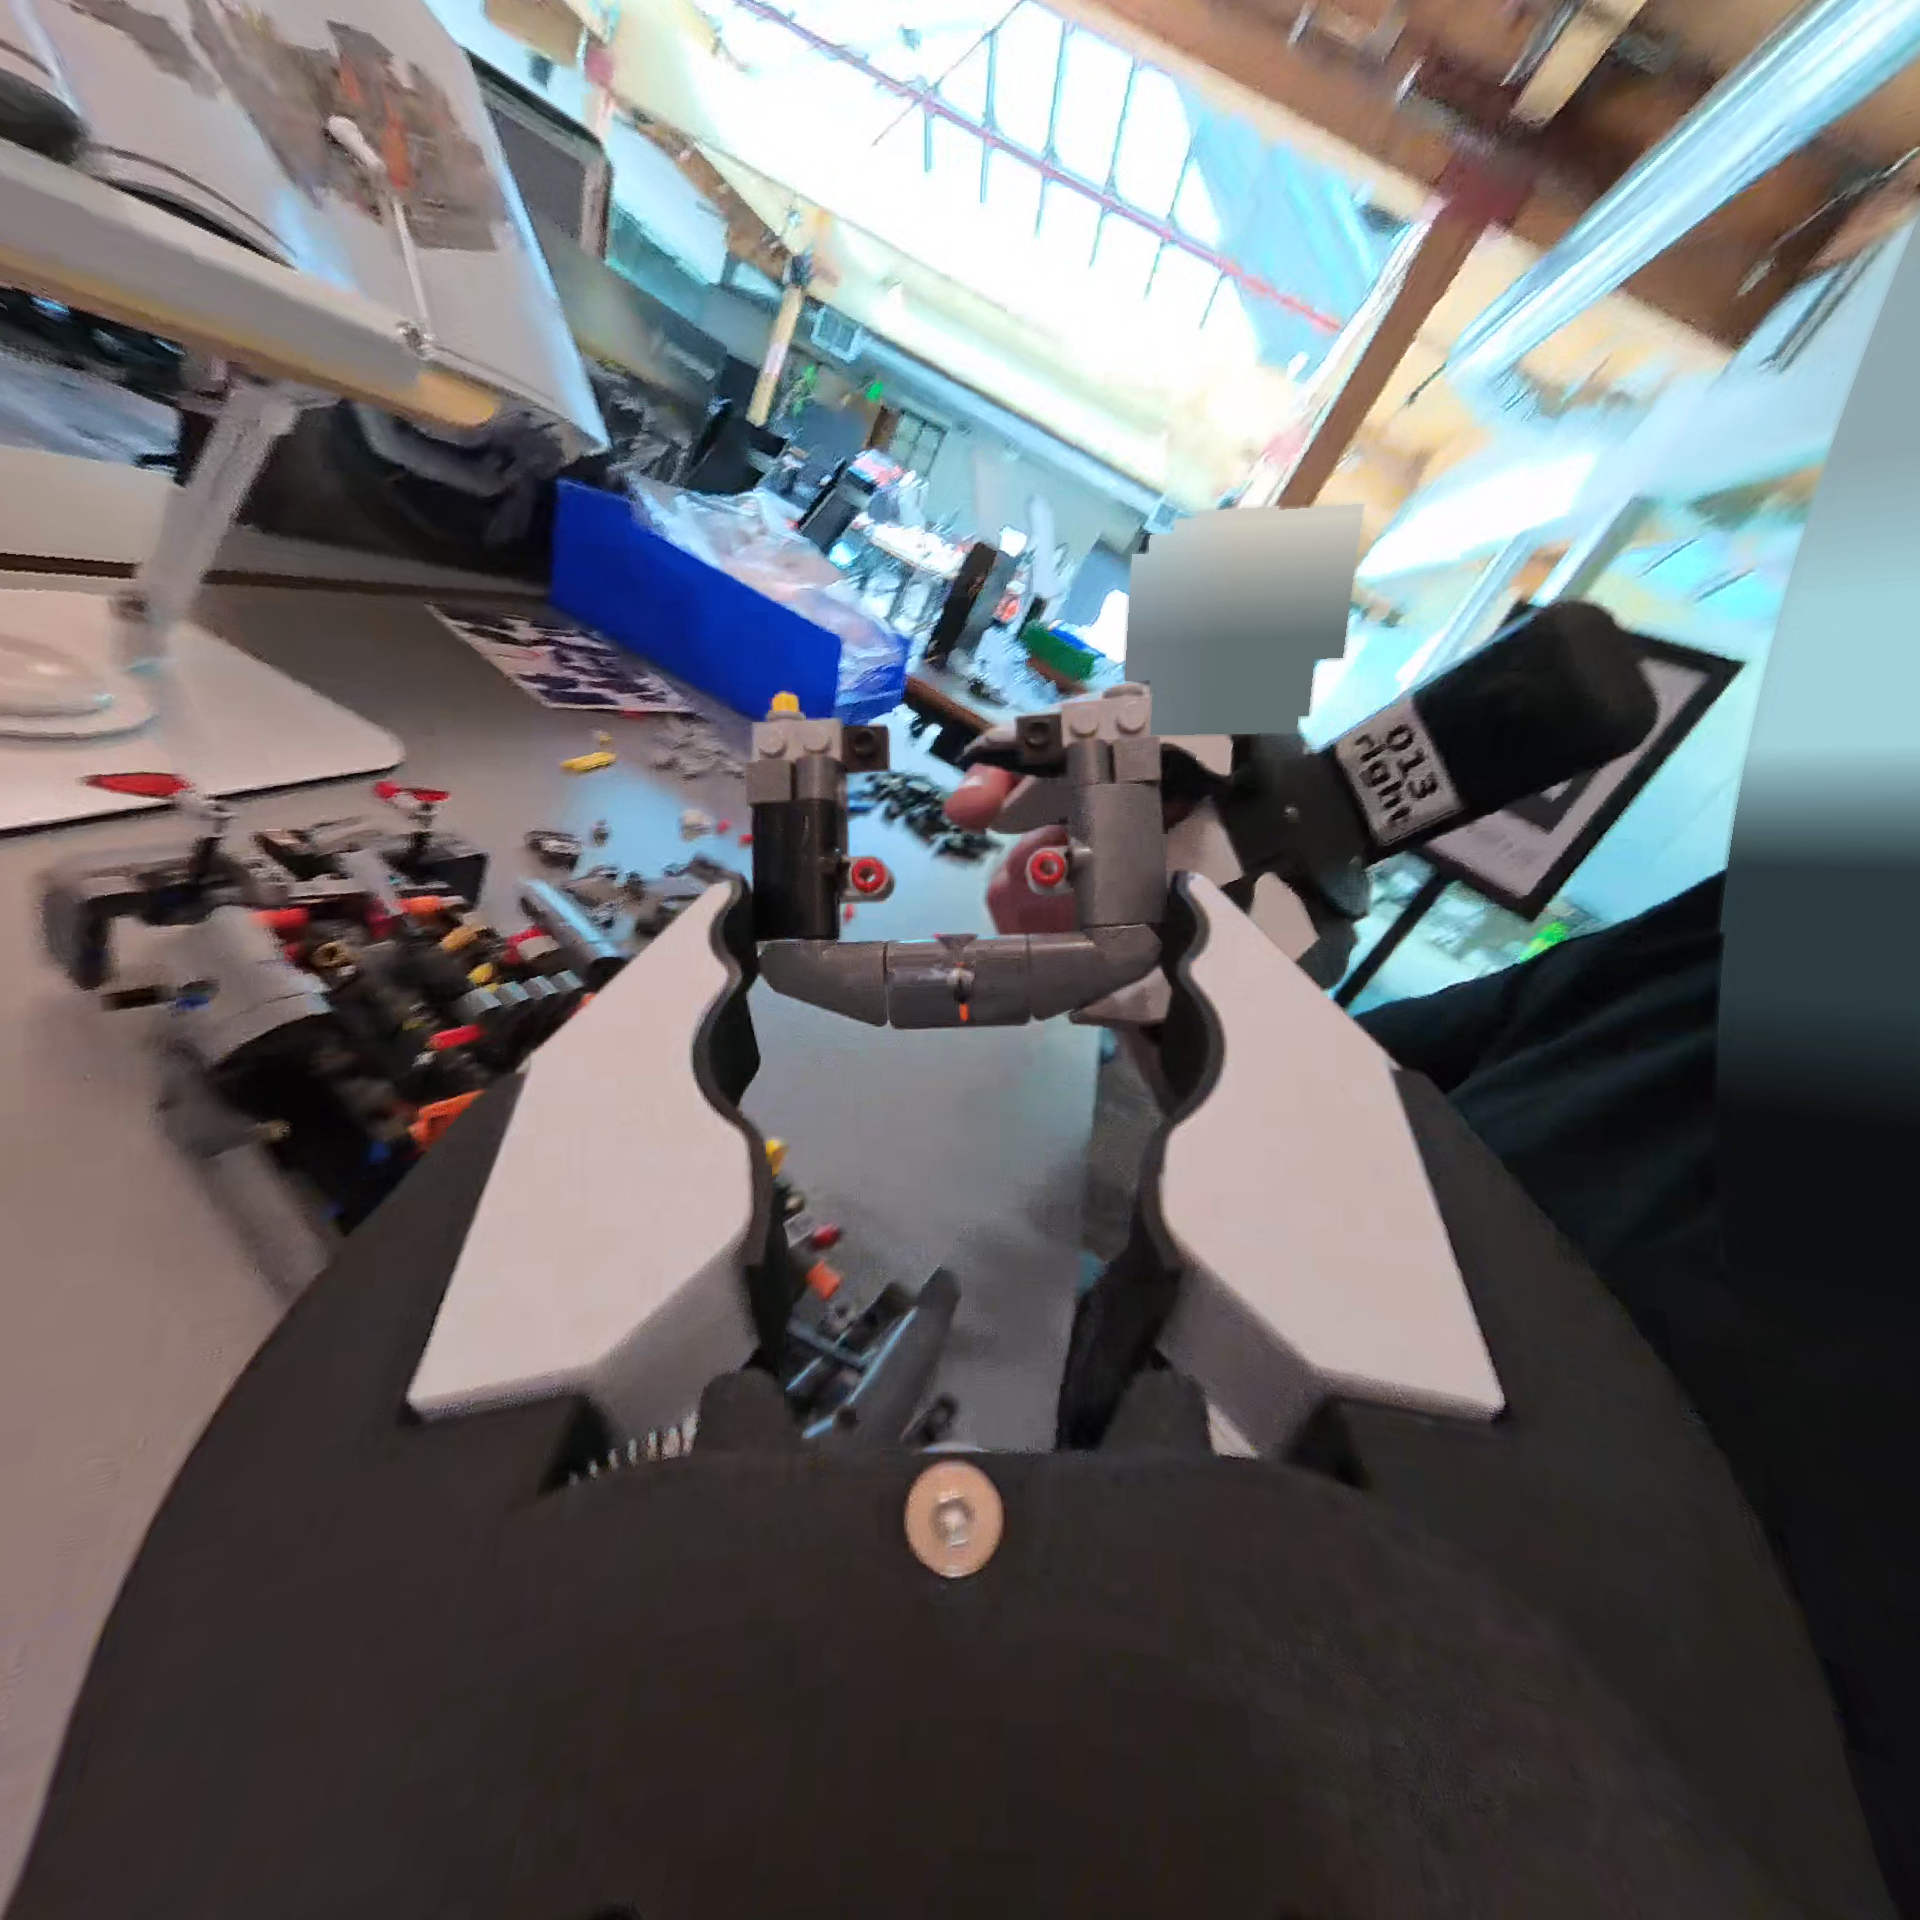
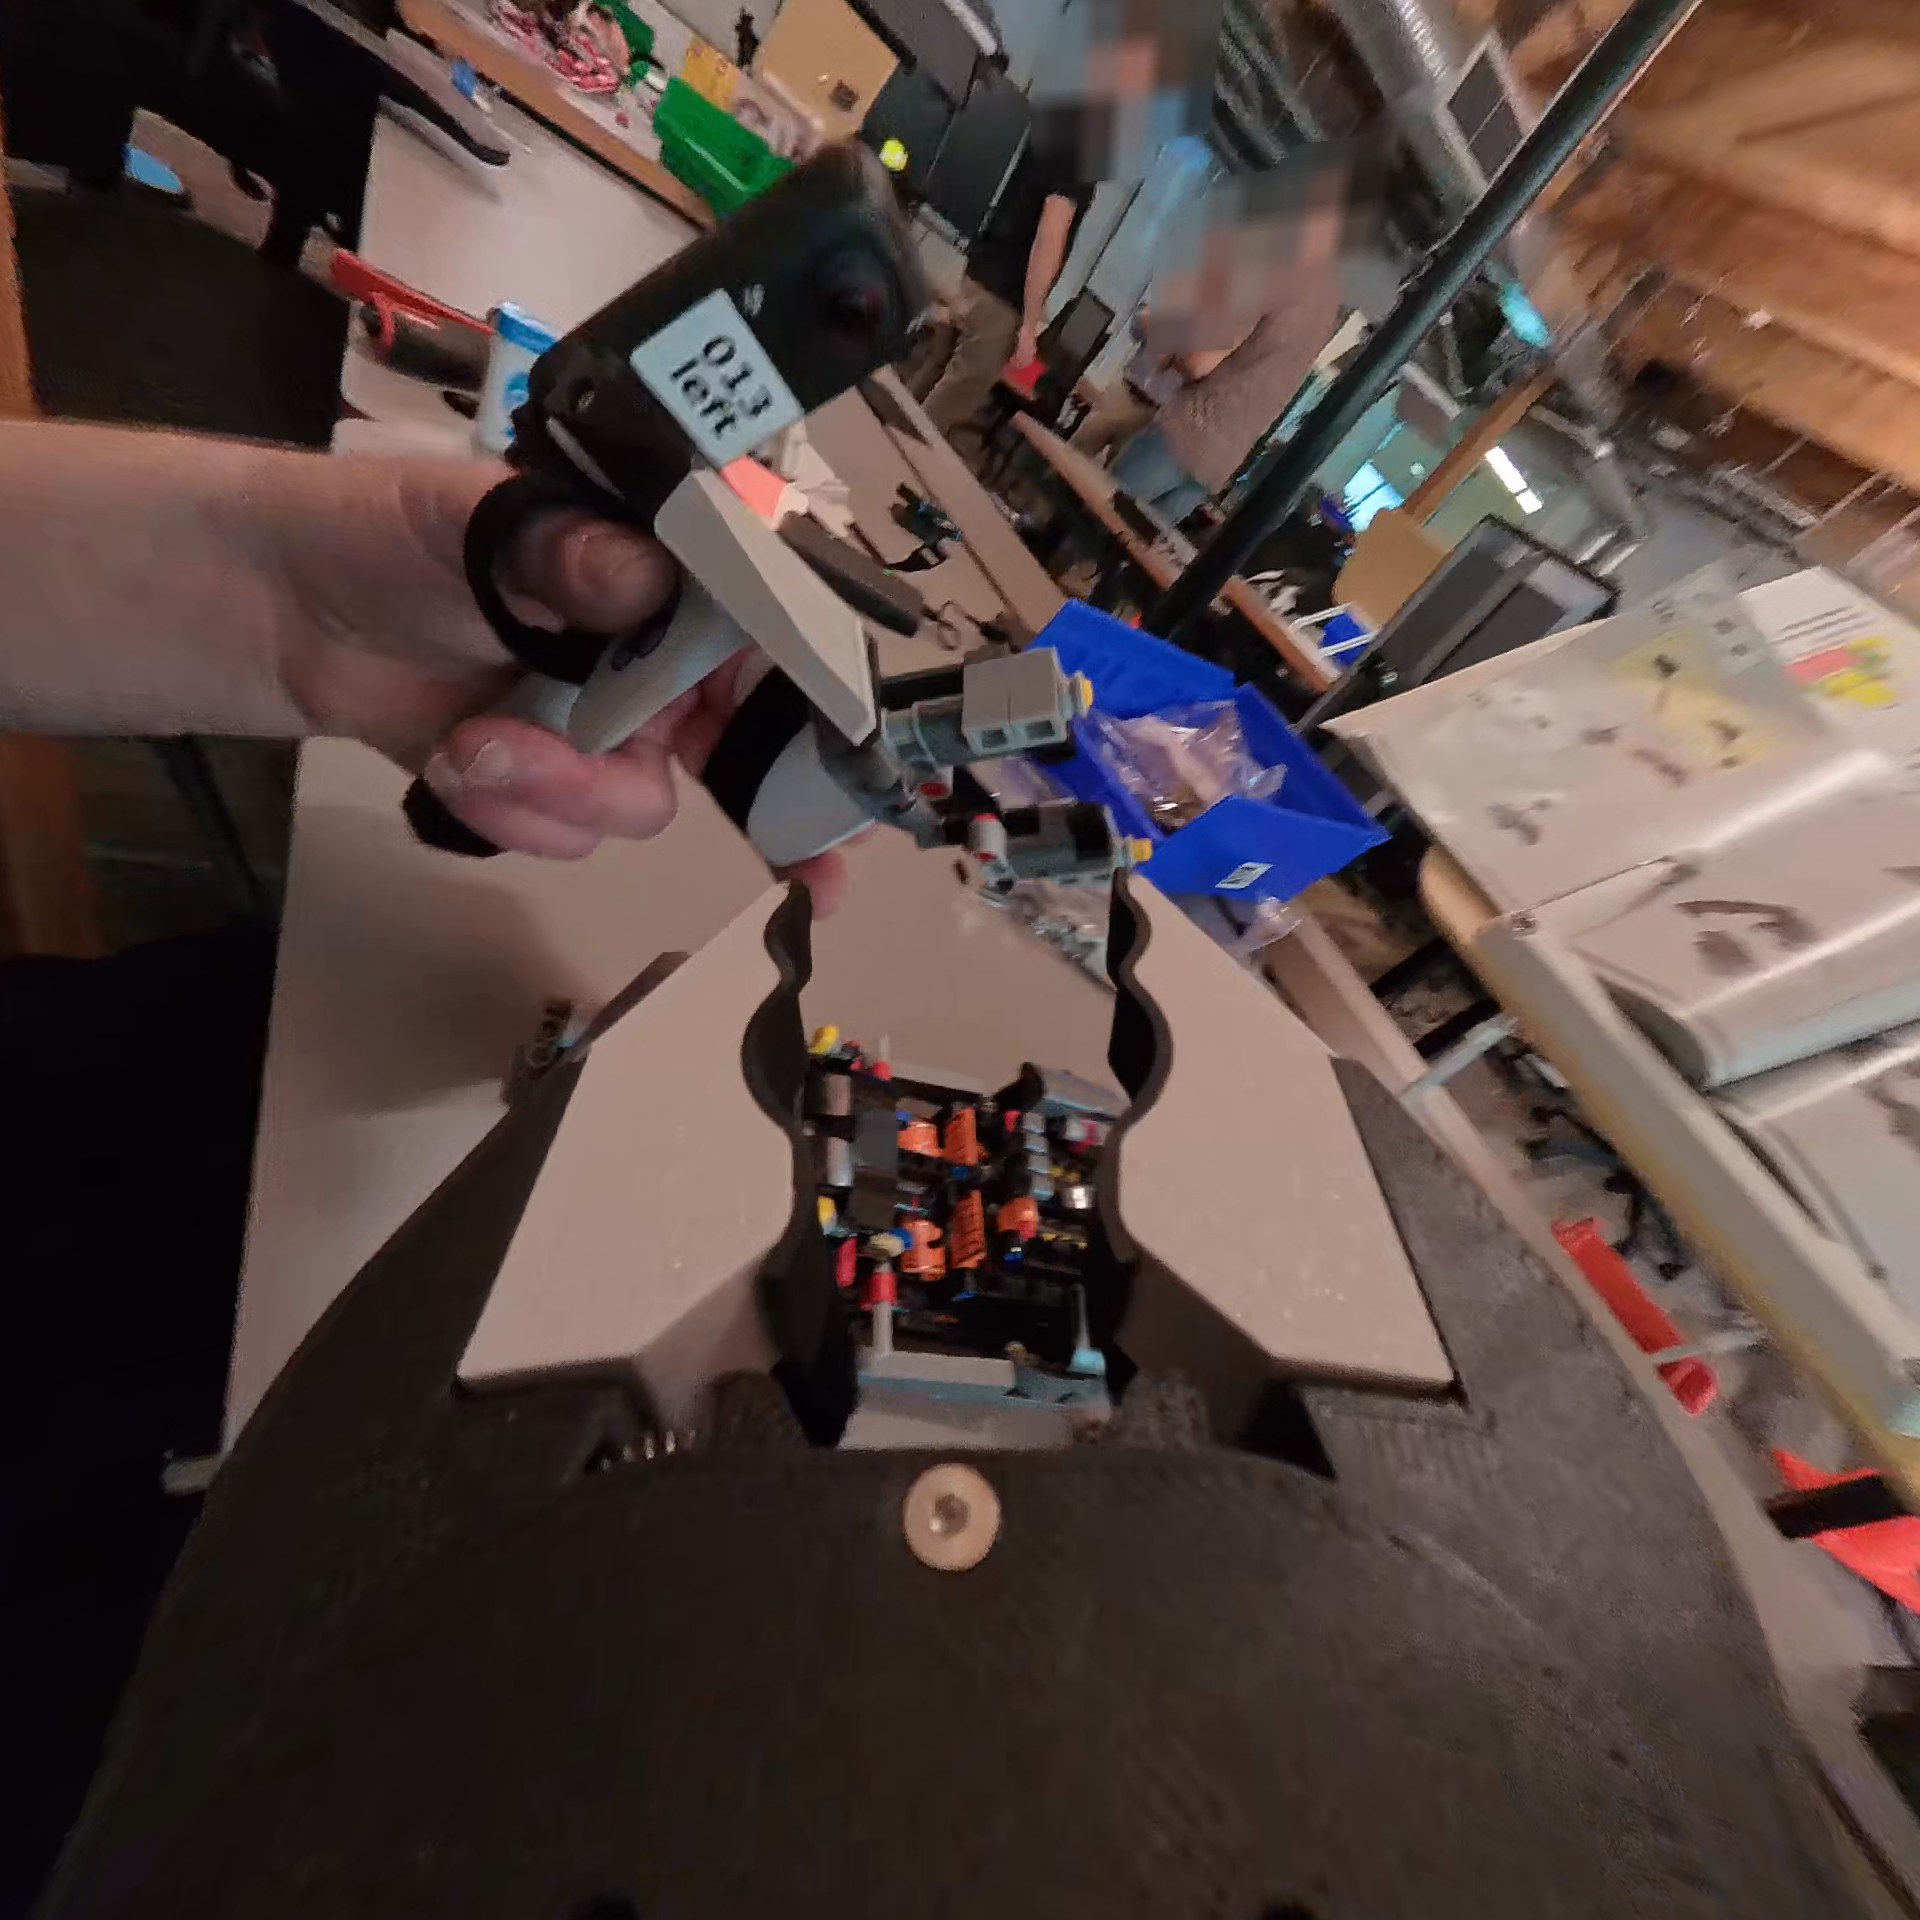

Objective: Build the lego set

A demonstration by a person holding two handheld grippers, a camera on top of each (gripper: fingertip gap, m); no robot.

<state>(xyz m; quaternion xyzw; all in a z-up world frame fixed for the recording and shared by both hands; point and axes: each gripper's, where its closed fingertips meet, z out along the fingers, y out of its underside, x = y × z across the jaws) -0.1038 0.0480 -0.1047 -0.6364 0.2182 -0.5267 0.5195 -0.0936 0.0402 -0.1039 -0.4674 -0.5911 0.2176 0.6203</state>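
left wrist view: left gripper (image 1: 961, 935) is pinching a u-shaped grey brick assembly (image 1: 956, 977), its fingers pressing on both ends of the base, held up above a grey table (image 1: 623, 748); the right gripper (image 1: 1288, 831) is hanging just behind.
right wrist view: right gripper (image 2: 956, 935) is standing spread with nothing between its fingers, just below the assembly (image 2: 997, 748); a hand (image 2: 499, 665) is gripping the left gripper's handle, and a blue bin (image 2: 1247, 810) is sitting behind.

U-shaped grey brick assembly (image 1: 956, 977), one upright black, the other grey, red rings facing inward, studded caps on top; clamped by its curved base between the left gripper's (image 1: 956, 935) fingers, above the counter (image 1: 914, 1143).
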